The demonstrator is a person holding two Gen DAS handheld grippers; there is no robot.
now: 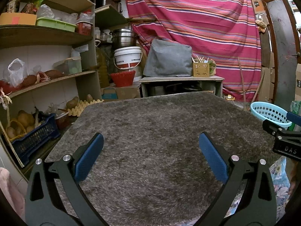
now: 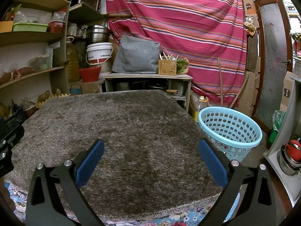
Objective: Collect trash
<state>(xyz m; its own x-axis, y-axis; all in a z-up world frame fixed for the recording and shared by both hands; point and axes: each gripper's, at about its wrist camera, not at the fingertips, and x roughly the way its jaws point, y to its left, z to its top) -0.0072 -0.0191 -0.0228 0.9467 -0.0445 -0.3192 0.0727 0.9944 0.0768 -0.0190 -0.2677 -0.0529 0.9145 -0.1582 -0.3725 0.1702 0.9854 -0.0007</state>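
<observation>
Blue wastebasket (image 2: 230,130) beside the shag-covered tabletop's (image 2: 120,124) right edge; left tongs (image 1: 150,156) and right tongs (image 2: 151,159) spread wide above it.

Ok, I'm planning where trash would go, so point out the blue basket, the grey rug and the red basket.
blue basket (image 2: 233,143), right wrist view, on its outer perforated wall.
grey rug (image 2: 131,128), right wrist view, on bare pile near the middle.
red basket (image 1: 123,79), left wrist view, on its front wall.

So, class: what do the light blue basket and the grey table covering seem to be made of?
Light blue basket: probably moulded plastic, smooth and slightly glossy, with regular punched holes in its wall. Grey table covering: looks like shaggy pile fabric, matt, with fuzzy fibres and a fringed edge.
</observation>
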